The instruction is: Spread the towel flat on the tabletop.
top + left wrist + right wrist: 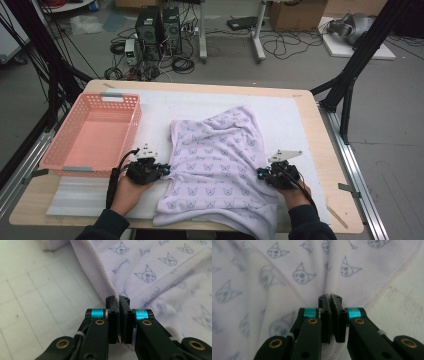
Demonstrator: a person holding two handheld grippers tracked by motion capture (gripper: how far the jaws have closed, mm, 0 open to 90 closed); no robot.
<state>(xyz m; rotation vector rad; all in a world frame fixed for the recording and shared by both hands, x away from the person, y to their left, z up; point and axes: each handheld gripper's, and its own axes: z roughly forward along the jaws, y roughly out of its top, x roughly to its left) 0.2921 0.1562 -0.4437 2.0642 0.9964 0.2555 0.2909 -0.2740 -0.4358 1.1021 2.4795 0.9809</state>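
- The lilac cat-print towel (217,165) lies spread on the white mat (295,112), its near edge hanging off the table.
- The left gripper (162,171) clamps its left hem; the right gripper (261,173) clamps its right hem.
- Step, I judge: grasp made for folding. Next, lift both edges evenly.
- The pink plastic basket (125,127) sits far left.

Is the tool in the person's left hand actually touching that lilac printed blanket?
Touching. In the left gripper view, the left tool has its jaws shut on the blanket's stitched edge, with fabric pinched between the pads.
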